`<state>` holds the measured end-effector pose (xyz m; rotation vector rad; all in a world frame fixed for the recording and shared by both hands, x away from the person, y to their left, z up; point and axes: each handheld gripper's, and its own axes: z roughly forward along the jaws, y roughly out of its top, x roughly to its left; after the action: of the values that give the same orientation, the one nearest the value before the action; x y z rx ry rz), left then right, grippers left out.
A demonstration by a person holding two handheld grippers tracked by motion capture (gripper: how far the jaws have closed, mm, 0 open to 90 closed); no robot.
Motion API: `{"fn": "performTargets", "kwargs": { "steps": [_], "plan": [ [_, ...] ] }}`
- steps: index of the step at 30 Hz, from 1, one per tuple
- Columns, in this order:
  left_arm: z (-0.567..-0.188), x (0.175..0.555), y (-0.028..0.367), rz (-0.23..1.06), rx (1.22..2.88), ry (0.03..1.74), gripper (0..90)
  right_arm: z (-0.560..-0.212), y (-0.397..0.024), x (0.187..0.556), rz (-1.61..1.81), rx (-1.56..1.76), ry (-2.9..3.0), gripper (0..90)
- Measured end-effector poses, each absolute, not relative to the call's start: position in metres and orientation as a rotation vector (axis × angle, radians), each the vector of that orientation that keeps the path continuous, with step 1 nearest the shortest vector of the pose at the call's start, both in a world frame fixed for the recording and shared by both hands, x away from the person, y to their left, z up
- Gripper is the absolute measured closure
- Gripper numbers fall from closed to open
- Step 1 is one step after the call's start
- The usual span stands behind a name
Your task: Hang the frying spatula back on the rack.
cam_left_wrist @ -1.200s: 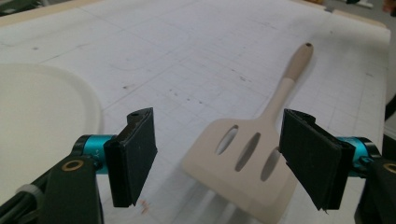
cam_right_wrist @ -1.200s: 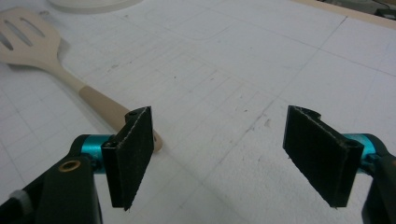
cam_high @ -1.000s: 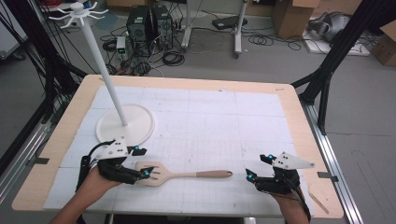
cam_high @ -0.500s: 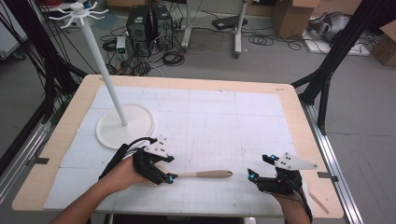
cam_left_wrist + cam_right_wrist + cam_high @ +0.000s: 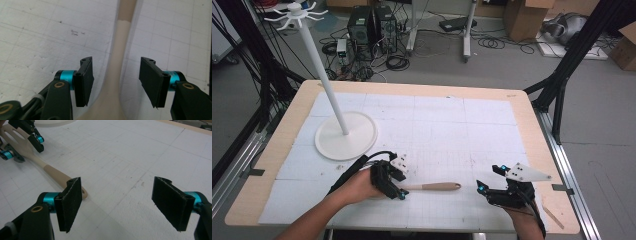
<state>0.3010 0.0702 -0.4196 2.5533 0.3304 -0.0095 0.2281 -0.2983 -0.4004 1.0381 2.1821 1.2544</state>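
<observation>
Since a second ago the left gripper (image 5: pixel 398 189) has slid rightward along the spatula (image 5: pixel 113 72), from its slotted head to its neck; its jaws have just been closing, straddling the neck with gaps on both sides, pads not touching; the spatula lies flat near the table's (image 5: pixel 522 107) near edge; beyond its handle tip, the right gripper (image 5: pixel 484 186) rests open and empty; beyond the spatula, open mat stretches out; the white stand (image 5: pixel 346 135) sits far left.

Matt pale spatula (image 5: pixel 112 75) with wooden handle, rough black jaws
</observation>
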Motion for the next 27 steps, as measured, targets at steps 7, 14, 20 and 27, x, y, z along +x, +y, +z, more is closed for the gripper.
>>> {"fn": "performTargets", "kwargs": {
  "steps": [7,14,20,27],
  "plan": [
    [-0.421,0.299,0.069,0.038,2.570,0.313,53.2,-0.401,-0.298,0.229,1.255,1.040,2.180,23.5],
    [-0.420,0.292,0.066,0.072,2.585,0.254,63.6,-0.400,-0.297,0.229,1.252,1.043,2.182,23.5],
    [-0.420,0.291,0.066,0.074,2.587,0.274,72.2,-0.401,-0.297,0.230,1.251,1.034,2.183,23.5],
    [-0.420,0.288,0.066,0.097,2.587,0.263,76.9,-0.401,-0.296,0.230,1.250,1.034,2.186,23.5]
  ]
}}
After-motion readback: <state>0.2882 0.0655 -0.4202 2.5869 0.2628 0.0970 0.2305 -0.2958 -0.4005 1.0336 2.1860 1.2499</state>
